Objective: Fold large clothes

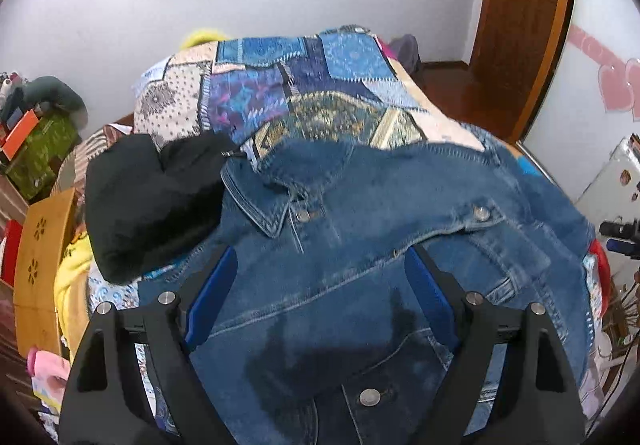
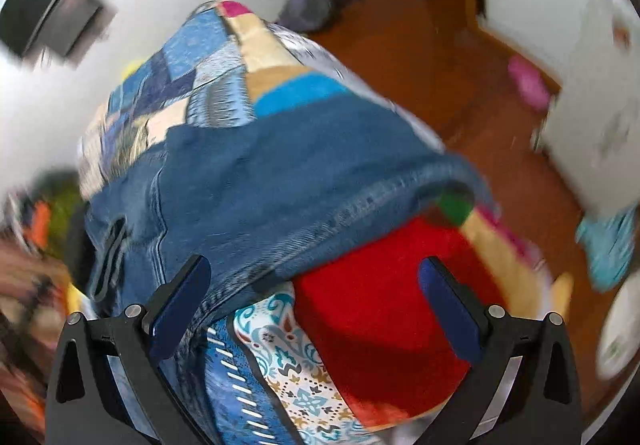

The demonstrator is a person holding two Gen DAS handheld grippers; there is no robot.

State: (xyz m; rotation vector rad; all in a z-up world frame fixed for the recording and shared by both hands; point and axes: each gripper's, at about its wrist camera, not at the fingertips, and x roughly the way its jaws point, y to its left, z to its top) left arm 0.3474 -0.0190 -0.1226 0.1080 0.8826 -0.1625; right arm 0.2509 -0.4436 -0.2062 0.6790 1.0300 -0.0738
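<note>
We are hovering our left gripper, fingers spread wide and empty, over the blue denim jacket lying front-up on the patchwork quilt, while our right gripper, equally open, is nearing its edge to fold it.

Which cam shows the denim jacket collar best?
Left wrist: the denim jacket lies sharp, collar and snap buttons visible. Right wrist is motion-blurred and shows only a denim edge, no collar.

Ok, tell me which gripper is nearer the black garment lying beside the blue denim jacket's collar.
Left. The left gripper hangs over the jacket, the black garment just beyond its left finger; the right gripper is at the jacket's far edge.
</note>
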